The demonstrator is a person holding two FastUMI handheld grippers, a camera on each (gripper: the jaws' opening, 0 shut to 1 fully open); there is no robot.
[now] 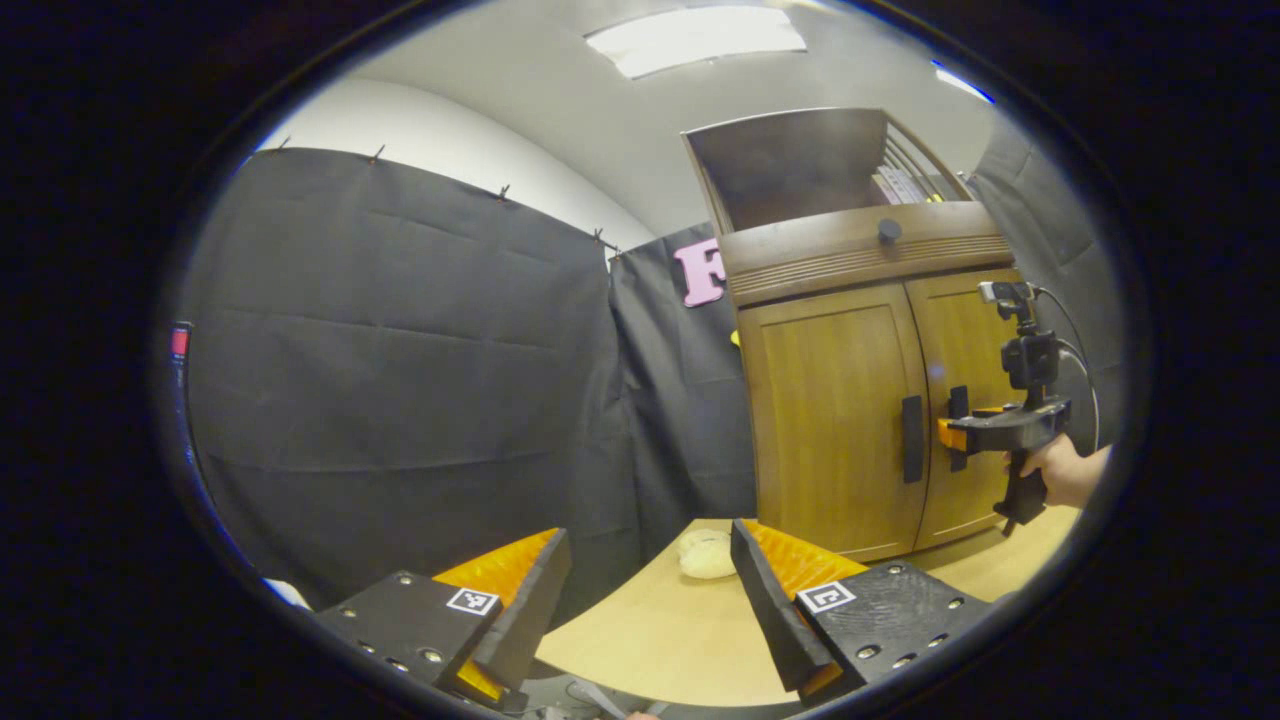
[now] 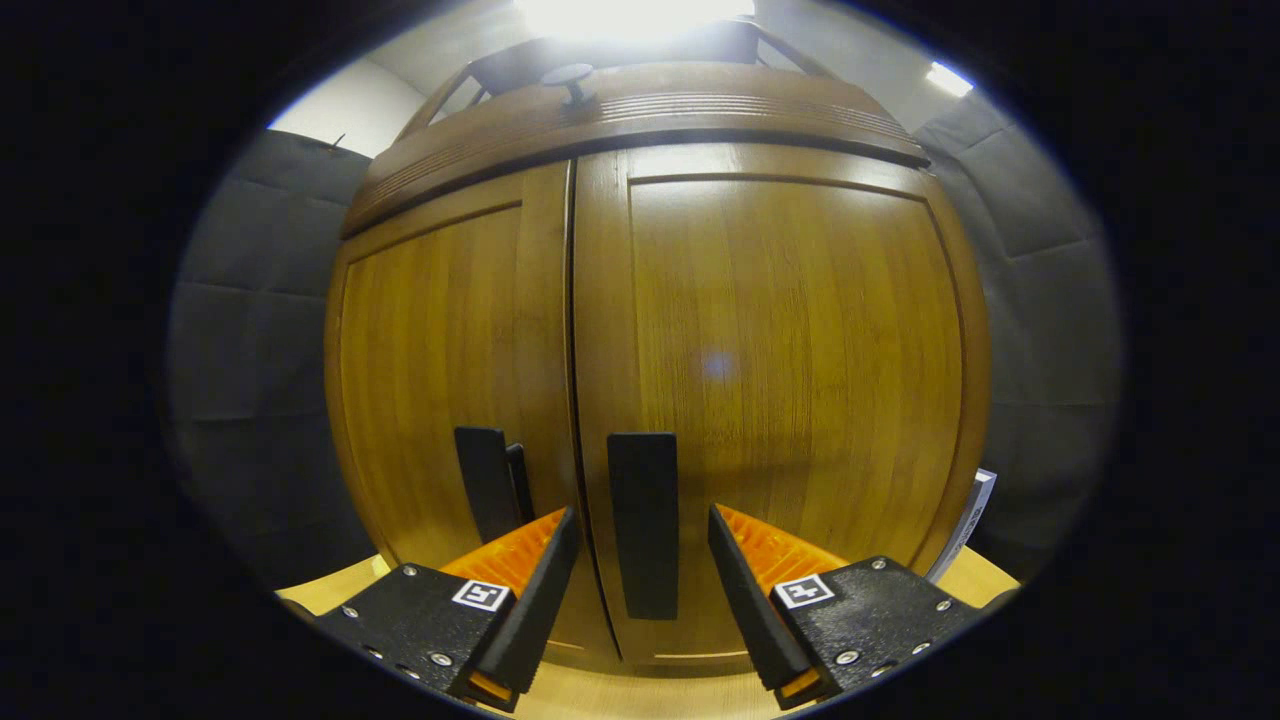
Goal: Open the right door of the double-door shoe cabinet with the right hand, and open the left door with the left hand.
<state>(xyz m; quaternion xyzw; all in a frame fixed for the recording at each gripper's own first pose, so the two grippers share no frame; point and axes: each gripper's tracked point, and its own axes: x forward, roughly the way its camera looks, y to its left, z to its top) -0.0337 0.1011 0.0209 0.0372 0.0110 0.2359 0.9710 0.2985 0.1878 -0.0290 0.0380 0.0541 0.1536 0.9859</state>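
Observation:
The wooden shoe cabinet (image 1: pixel 850 250) stands on the table at the right of the left gripper view, both doors closed. My left gripper (image 1: pixel 648 530) is open with nothing between its fingers, well short of the left door (image 1: pixel 830 420) and its black handle (image 1: pixel 912 438). A hand holds my right gripper (image 1: pixel 955 433) at the right door's handle (image 1: pixel 958 405). In the right gripper view, my right gripper (image 2: pixel 642 515) is open, one finger on each side of the right door's handle (image 2: pixel 643 560). The left door's handle (image 2: pixel 488 483) is just to its left.
A pale, soft-looking lump (image 1: pixel 705 553) lies on the wooden table (image 1: pixel 650 640) in front of the cabinet's left corner. Above the doors is a panel with a dark knob (image 1: pixel 889 230). A white flat object (image 2: pixel 965 530) leans beside the cabinet's right side. Black cloth walls surround the booth.

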